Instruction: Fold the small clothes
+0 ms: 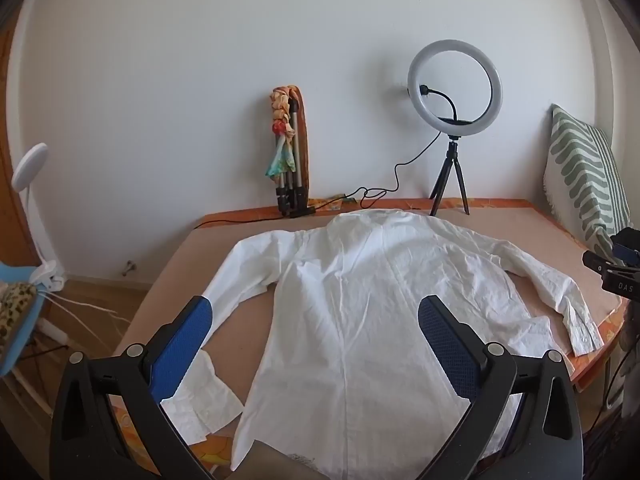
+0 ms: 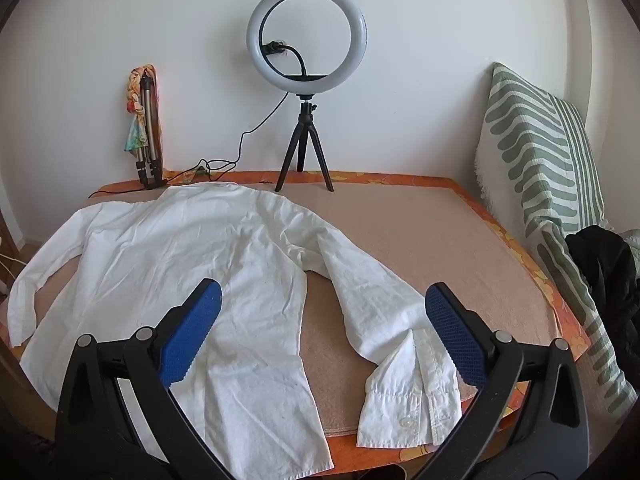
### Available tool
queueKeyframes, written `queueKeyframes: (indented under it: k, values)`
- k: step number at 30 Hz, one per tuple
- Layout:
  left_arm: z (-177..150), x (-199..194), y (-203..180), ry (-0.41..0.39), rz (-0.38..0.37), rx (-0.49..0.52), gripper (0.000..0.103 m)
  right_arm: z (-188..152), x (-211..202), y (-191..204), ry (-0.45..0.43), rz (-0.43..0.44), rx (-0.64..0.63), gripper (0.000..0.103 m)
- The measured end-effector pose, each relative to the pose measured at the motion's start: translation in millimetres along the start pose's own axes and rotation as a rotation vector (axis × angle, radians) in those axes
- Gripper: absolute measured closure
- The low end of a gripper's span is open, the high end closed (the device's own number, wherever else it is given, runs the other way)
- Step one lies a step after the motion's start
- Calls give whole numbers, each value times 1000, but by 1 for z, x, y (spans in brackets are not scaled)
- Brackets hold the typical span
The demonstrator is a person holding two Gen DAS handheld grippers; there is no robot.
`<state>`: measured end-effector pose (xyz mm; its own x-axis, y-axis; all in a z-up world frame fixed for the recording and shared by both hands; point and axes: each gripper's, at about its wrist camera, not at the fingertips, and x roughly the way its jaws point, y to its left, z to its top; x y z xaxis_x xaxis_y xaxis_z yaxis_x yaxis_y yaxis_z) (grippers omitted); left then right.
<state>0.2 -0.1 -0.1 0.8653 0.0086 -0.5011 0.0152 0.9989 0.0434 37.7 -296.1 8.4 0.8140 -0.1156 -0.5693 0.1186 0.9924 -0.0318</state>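
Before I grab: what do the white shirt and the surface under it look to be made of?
White shirt: thin woven fabric, probably cotton or linen, matte; it shows fine creases all over and a stitched, buttoned cuff. Surface under it: a tan cloth cover, dull and slightly napped, with a stitched hem at the near edge.

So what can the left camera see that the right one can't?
Only the left view shows the white clip lamp and the wooden floor beside the bed, plus a corner of the other claw. Only the right view shows the dark garment by the pillow and the buttoned cuff up close. Both show the white shirt spread flat, the ring light, the folded tripod, and open claws holding nothing.
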Motion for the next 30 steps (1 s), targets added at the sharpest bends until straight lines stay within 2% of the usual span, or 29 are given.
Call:
queueKeyframes:
  k: [3, 6, 10, 30]
  values:
    - [0, 2, 1, 3, -4, -4, 0, -1, 0, 2, -4, 4, 8, 0]
    - [-15, -2, 3, -11, -3, 8, 0, -2, 0, 4, -4, 7, 4, 0]
    - [-16, 4, 7, 9, -9, -7, 0, 0, -2, 5, -10, 3, -5, 0]
    - [-11, -2, 4, 4, 1, -1, 0, -6, 3, 8, -12, -10, -16, 0]
